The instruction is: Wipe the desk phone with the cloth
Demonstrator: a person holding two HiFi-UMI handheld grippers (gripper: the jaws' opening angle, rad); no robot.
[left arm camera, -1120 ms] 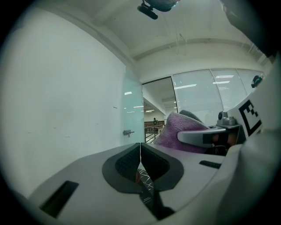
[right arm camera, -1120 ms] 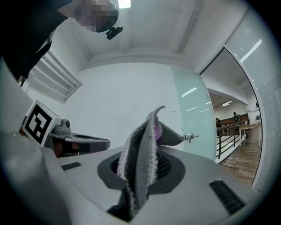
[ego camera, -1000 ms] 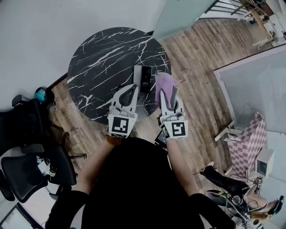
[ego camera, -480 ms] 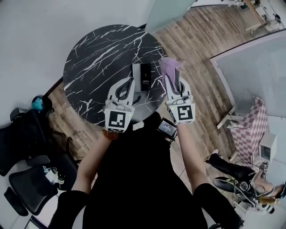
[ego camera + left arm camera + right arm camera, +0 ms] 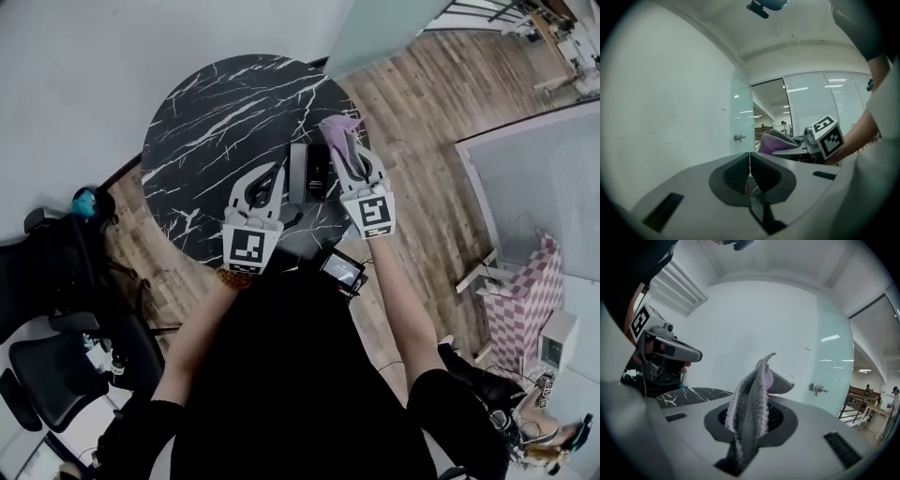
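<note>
Two risks: grey-purple knit cloth [image 5: 750, 408] pinched in right gripper [image 5: 345, 155] may slip, and slim black desk phone [image 5: 310, 171] on round black marble table [image 5: 216, 112] may skid, since left gripper [image 5: 750, 171] sits closed on nothing.

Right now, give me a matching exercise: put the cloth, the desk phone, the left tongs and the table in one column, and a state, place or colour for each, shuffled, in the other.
Column one:
1. cloth
2. desk phone
3. left tongs
4. table

Column two:
A. black with white veins
B. shut, with nothing between them
C. pinched in the right tongs
D. lying on the table, between the two pairs of tongs

Pairs: 1-C, 2-D, 3-B, 4-A
</note>
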